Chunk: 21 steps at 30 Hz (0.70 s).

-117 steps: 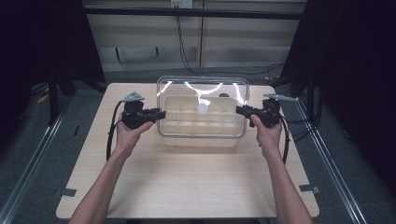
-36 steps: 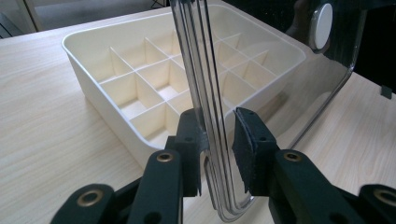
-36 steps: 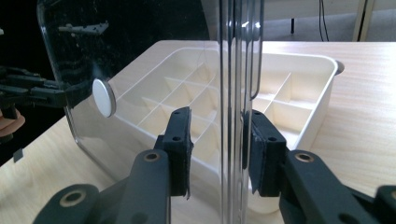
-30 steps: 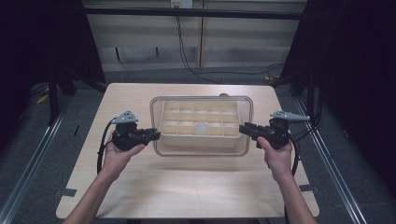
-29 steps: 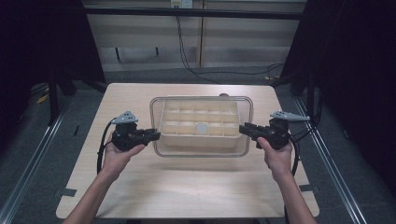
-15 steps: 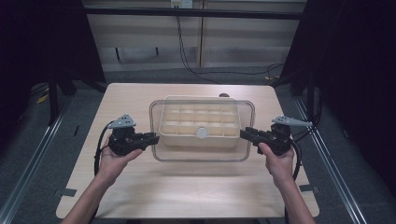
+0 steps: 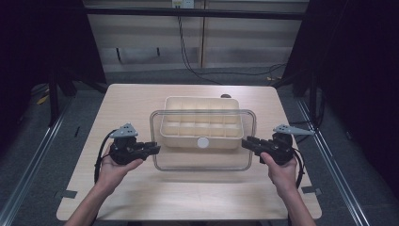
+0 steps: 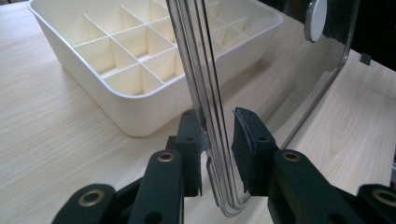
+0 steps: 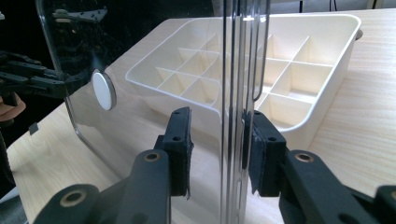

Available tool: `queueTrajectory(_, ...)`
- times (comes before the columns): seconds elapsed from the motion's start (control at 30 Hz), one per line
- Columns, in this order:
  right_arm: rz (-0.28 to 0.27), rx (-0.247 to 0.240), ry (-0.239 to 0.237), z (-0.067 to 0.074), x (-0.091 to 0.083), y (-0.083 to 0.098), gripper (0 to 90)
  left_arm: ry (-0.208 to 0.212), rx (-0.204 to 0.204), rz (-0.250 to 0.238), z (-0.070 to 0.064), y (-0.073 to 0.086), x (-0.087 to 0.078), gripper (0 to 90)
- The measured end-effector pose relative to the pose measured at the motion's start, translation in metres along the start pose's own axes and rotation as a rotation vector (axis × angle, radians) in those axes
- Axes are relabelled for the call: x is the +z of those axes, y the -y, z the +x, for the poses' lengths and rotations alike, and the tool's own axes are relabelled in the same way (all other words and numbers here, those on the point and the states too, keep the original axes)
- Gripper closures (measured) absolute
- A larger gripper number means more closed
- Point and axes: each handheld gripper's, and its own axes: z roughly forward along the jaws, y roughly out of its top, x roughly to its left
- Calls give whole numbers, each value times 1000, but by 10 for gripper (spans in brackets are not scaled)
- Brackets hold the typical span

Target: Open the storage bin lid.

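Left side, high view: the left gripper (image 7: pixel 151 149) was held in the person's left hand (image 7: pixel 112 170) over the tabletop (image 7: pixel 127 101), pointing right at the left edge of the lid (image 7: pixel 203 160). In the left gripper view, the lid's rim (image 8: pixel 205 93) stood on edge between the fingers (image 8: pixel 245 140). The left finger lay against the rim; the right pad sat just beside it, and contact there could not be confirmed. The fingers were as near together as the rim allowed, pinching the lid.

Centre: the lid was clear, with rounded corners and a white round knob (image 7: pixel 203 142). It was held roughly flat, overlapping the near part of the tray (image 7: pixel 202 104) and extending toward the person beyond it. Whether the lid touched the tray could not be told. The tray was cream, divided into square compartments, and rested on the tabletop with its far end uncovered. The compartments seen in both gripper views (image 8: pixel 126 46) (image 9: pixel 299 70) were empty.

Right side: the right gripper (image 7: pixel 248 143), in the right hand (image 7: pixel 281 172), pointed left at the lid's right edge. In the right gripper view, the rim (image 9: pixel 240 70) ran upright between the fingers (image 9: pixel 180 140). The right pad was against it; a small gap showed at the left pad. The fingers were drawn in on the lid.
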Motion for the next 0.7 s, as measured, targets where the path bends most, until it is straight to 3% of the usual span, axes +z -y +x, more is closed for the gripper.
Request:
queueTrajectory(0.13,-4,4,10,0,-2,3,639,-1,9,8,-4,2,0,730)
queueTrajectory(0.4,8,12,-17,5,-4,13,649,-1,15,40,-4,10,-2,726)
queueTrajectory(0.7,38,26,-26,9,-2,23,649,18,-2,60,-6,21,-6,729)
